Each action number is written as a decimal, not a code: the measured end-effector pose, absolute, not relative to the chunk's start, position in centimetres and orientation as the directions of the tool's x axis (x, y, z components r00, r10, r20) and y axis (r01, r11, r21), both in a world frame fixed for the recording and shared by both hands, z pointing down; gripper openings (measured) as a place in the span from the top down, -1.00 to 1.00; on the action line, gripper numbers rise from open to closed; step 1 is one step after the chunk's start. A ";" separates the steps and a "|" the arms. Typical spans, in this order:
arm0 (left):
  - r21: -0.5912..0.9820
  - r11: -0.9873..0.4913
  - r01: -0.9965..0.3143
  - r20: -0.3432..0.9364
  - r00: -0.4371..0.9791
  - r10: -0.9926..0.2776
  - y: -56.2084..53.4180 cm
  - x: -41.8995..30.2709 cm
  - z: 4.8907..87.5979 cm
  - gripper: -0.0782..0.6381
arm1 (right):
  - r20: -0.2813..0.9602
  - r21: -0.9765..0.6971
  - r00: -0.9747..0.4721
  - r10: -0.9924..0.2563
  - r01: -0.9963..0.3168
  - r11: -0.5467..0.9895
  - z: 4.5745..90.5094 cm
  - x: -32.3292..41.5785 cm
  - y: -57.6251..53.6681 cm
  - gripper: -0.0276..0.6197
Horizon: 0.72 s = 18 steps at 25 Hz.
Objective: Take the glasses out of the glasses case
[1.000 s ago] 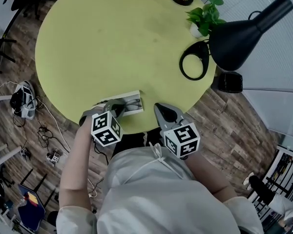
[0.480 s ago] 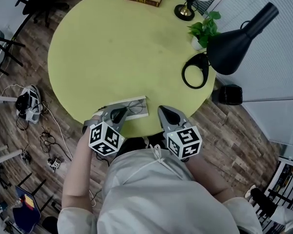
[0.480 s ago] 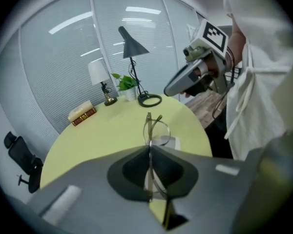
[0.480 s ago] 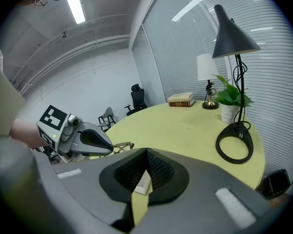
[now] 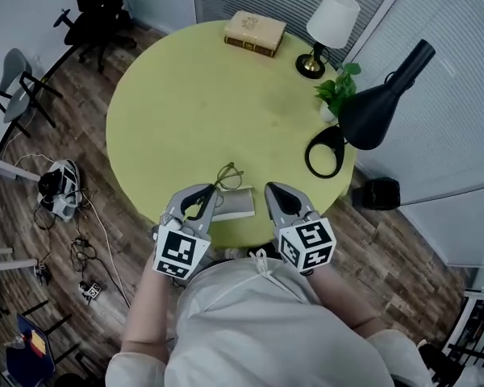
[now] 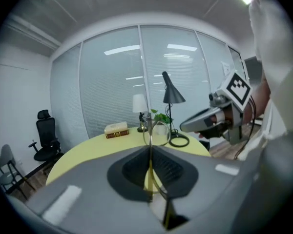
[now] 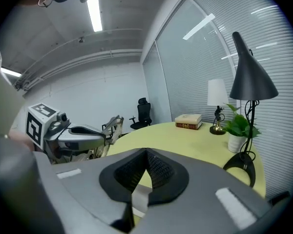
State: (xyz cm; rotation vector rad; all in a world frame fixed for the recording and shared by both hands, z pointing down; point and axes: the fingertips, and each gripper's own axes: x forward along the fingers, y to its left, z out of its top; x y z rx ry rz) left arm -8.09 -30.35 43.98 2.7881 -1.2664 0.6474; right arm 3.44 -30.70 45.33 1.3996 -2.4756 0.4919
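A thin-framed pair of glasses (image 5: 227,176) hangs just above the open pale glasses case (image 5: 239,205), which lies near the front edge of the round yellow table (image 5: 185,103). My left gripper (image 5: 206,197) is shut on one temple of the glasses. In the left gripper view one lens (image 6: 158,131) stands up beyond the closed jaws of the left gripper (image 6: 150,152). My right gripper (image 5: 275,196) hovers right of the case, shut and holding nothing. The right gripper view shows the right gripper (image 7: 146,156) with jaws together, and the left gripper (image 7: 85,130) with the glasses (image 7: 114,125).
At the table's far side lie a book (image 5: 256,32) and a white shaded lamp (image 5: 331,31). A potted plant (image 5: 340,93) and a black desk lamp (image 5: 377,107) with a ring base (image 5: 327,151) stand at the right rim. Chairs (image 5: 97,10) and cables (image 5: 60,190) are on the floor.
The left gripper, down at the case with the glasses inside a second ago, has risen with the glasses, which are now out of the case. The head view has pulled back.
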 end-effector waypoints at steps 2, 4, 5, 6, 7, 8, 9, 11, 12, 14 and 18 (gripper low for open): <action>-0.139 -0.629 -0.765 0.322 0.565 -0.759 -30.3 -8.9 42.2 0.74 | 0.368 -0.152 -0.506 -0.780 -0.860 0.486 44.6 3.1 -30.6 0.91; -0.128 -0.583 -0.802 0.279 0.535 -0.798 -30.2 -9.7 40.6 0.74 | 0.361 -0.139 -0.507 -0.783 -0.859 0.493 43.9 2.6 -30.4 0.91; -0.119 -0.557 -0.822 0.254 0.517 -0.817 -30.1 -10.2 39.8 0.74 | 0.357 -0.133 -0.509 -0.783 -0.858 0.497 43.5 2.3 -30.2 0.91; -0.106 -0.528 -0.843 0.227 0.496 -0.838 -30.0 -10.8 39.0 0.74 | 0.353 -0.126 -0.511 -0.784 -0.856 0.501 43.1 2.1 -30.0 0.91; -0.090 -0.492 -0.866 0.199 0.468 -0.861 -29.9 -11.5 38.3 0.74 | 0.348 -0.119 -0.512 -0.785 -0.855 0.505 42.7 1.8 -29.8 0.91; -0.075 -0.451 -0.889 0.175 0.433 -0.884 -29.8 -12.1 37.6 0.74 | 0.341 -0.110 -0.514 -0.787 -0.854 0.509 42.3 1.5 -29.7 0.91; -0.062 -0.407 -0.911 0.154 0.394 -0.906 -29.7 -12.8 37.0 0.74 | 0.333 -0.101 -0.516 -0.789 -0.852 0.514 41.9 1.3 -29.5 0.91; -0.042 -0.334 -0.942 0.132 0.327 -0.936 -29.3 -13.8 36.2 0.74 | 0.312 -0.088 -0.528 -0.790 -0.844 0.529 41.1 0.8 -29.1 0.91; -0.031 -0.313 -0.949 0.130 0.307 -0.943 -29.1 -14.0 35.9 0.74 | 0.301 -0.083 -0.535 -0.790 -0.839 0.537 40.7 0.6 -28.9 0.91; -0.009 -0.297 -0.955 0.134 0.293 -0.947 -28.9 -14.1 35.7 0.74 | 0.281 -0.073 -0.545 -0.790 -0.833 0.548 40.2 0.4 -28.5 0.91; -0.016 -0.286 -0.958 0.133 0.281 -0.950 -28.5 -14.1 35.4 0.74 | 0.273 -0.045 -0.547 -0.791 -0.829 0.558 39.6 0.0 -27.9 0.92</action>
